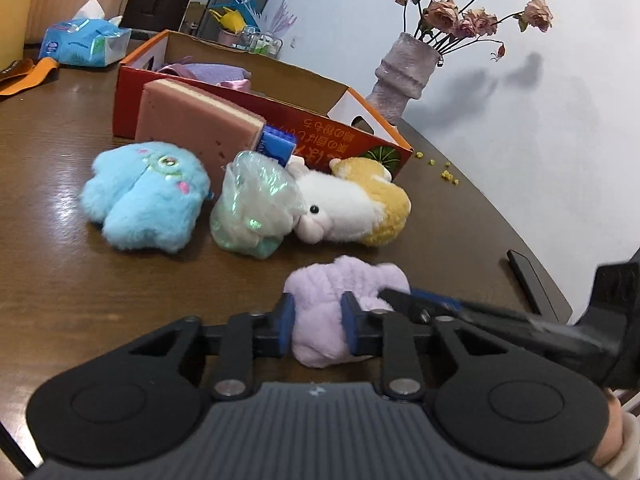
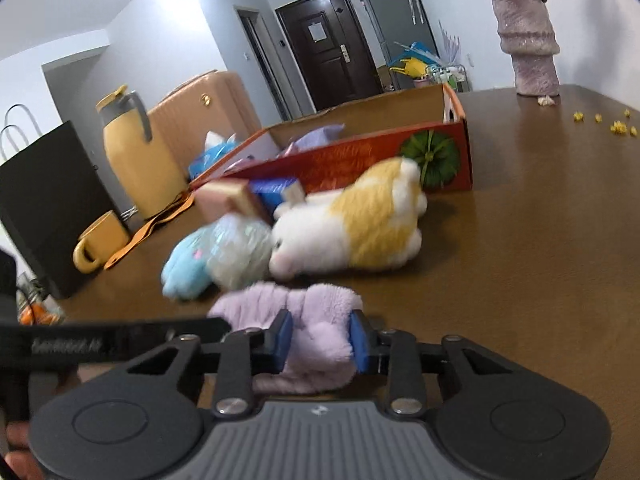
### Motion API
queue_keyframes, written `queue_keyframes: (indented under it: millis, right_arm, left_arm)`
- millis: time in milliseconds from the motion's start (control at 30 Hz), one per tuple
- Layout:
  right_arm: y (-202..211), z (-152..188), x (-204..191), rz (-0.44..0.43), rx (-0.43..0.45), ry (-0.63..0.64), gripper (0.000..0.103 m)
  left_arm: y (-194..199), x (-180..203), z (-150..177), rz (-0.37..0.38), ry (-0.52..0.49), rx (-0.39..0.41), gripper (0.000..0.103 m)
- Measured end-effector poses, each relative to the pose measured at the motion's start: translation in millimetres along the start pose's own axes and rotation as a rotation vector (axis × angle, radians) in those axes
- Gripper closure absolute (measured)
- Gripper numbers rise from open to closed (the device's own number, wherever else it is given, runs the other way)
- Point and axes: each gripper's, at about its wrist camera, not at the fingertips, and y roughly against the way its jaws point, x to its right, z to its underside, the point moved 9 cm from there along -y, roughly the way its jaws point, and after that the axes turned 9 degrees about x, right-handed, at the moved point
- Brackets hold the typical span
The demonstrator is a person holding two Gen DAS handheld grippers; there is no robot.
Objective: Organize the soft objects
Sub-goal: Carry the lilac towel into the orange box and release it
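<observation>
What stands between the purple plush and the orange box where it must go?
The white-and-yellow plush and the bagged toy lie on the table between the purple plush and the orange box.

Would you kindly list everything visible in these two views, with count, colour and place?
lilac plush: 1, near table edge, both grippers clamp it
blue plush: 1, left of the bagged item
bagged item: 1, pale green, centre
hamster plush: 1, white and yellow, before the box
sponge: 1, pink, leaning on the box
box: 1, orange cardboard, holds purple cloth
tissue pack: 1, blue, far left
vase: 1, lilac, dried roses
mug: 1, yellow
jug: 1, yellow
table: 1, brown
left gripper: black, blue fingers
right gripper: same
</observation>
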Motion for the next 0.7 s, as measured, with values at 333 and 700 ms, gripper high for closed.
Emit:
queue_keyframes:
  millis: [333, 700]
  right_arm:
    - [37.0, 6.8, -16.7, 0.030, 0.065, -0.014, 0.091]
    - [-30.9, -193.5, -95.4, -0.099, 0.305, 0.216, 0.091]
  left_arm:
    - [27.1, 18.8, 0.3, 0.050, -0.079, 0.070, 0.098]
    - [16.3, 14.8, -221.7, 0.035, -0.255, 0.388, 0.102]
